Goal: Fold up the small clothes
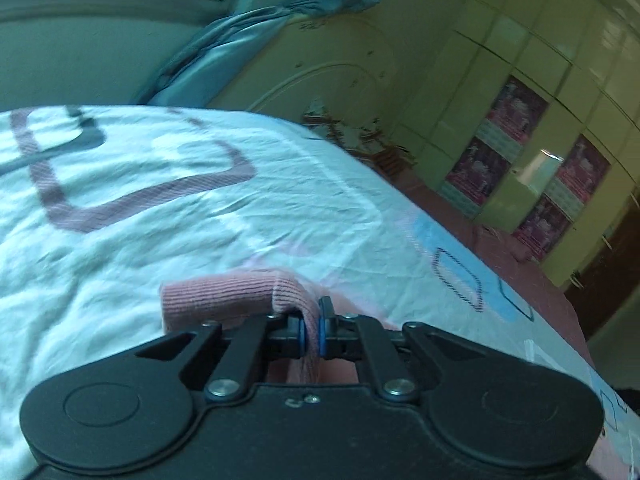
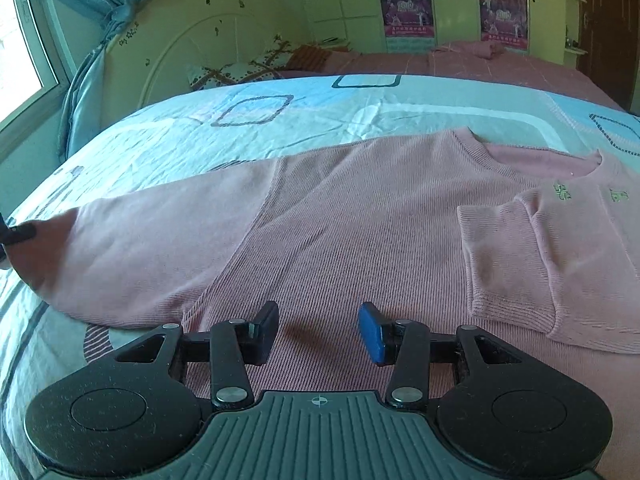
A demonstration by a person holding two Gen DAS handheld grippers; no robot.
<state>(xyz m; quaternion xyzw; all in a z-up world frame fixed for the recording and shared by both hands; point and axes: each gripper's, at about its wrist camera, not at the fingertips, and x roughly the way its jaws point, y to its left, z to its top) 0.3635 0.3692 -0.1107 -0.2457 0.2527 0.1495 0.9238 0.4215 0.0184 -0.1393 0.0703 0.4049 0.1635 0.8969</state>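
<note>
Right wrist: one pink sweater (image 2: 340,220), two claws.

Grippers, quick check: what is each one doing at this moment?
Left gripper: shut on the pink sweater's cuff.
Right gripper: open, holding nothing, poised over the sweater's body.

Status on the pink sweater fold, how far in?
Done: one sleeve of the pink ribbed knit sweater already lies folded across the chest. In hand: the left gripper is shut on the ribbed cuff of the other sleeve, still stretched out over the patterned bedsheet. The right gripper is open above the body, holding nothing. Left: bring that sleeve in, then fold the body.
</note>
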